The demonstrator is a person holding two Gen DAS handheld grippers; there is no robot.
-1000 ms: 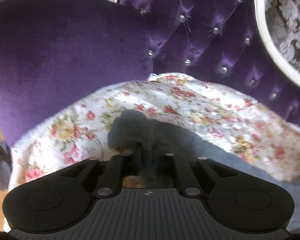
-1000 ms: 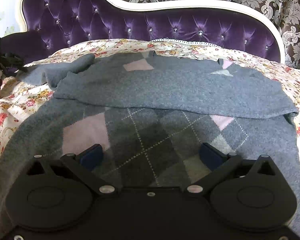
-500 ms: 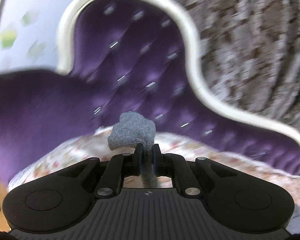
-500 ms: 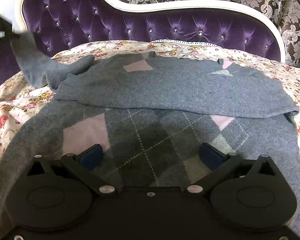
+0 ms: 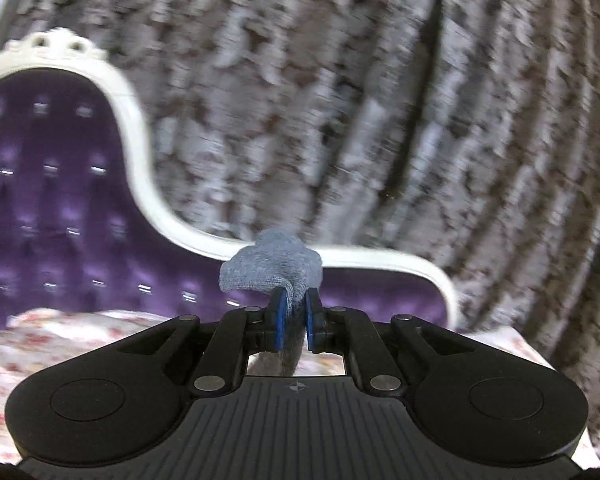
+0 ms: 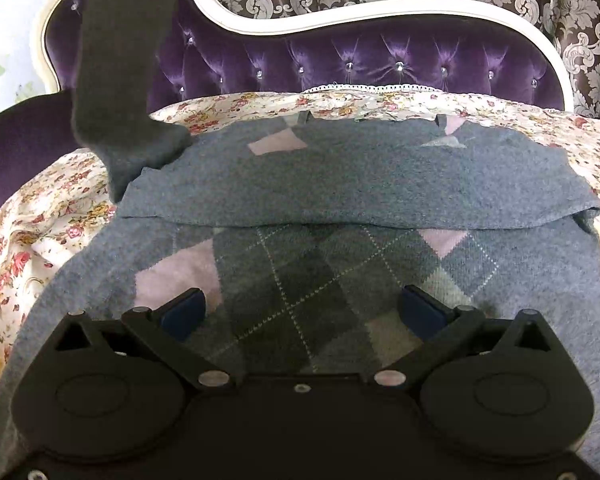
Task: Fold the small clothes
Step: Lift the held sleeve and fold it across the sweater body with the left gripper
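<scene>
Pinching the cuff end of one grey sleeve (image 5: pixel 272 270) between its blue pads, the left gripper (image 5: pixel 295 320) has its jaws clamped down on the knit, a tuft of which bunches out above the fingertips while the rest trails down between them; in the right wrist view that same sleeve (image 6: pixel 120 60) rises from about nine o'clock of the garment up to eleven o'clock and out of the top of the picture, held high, I judge, so that it can be carried across the body and laid flat as the next fold; the sweater (image 6: pixel 340 264) itself, one grey knit with pink and pale argyle diamonds, lies spread on the floral cover (image 6: pixel 32 216) of the purple tufted sofa (image 6: pixel 380 60), its far part already doubled toward the camera so that a fold edge runs from nine to three o'clock across the middle; the right gripper (image 6: pixel 302 310) rests low at six o'clock over the near hem, its two blue pads standing wide apart with nothing caught between them, seemingly parked there to steady or wait on the cloth, though whether it presses the knit I cannot tell; counted, there is one sweater, one lifted sleeve in view, two grippers, one sofa, one floral cover, and a patterned curtain (image 5: pixel 380 100) behind from ten to two o'clock.
</scene>
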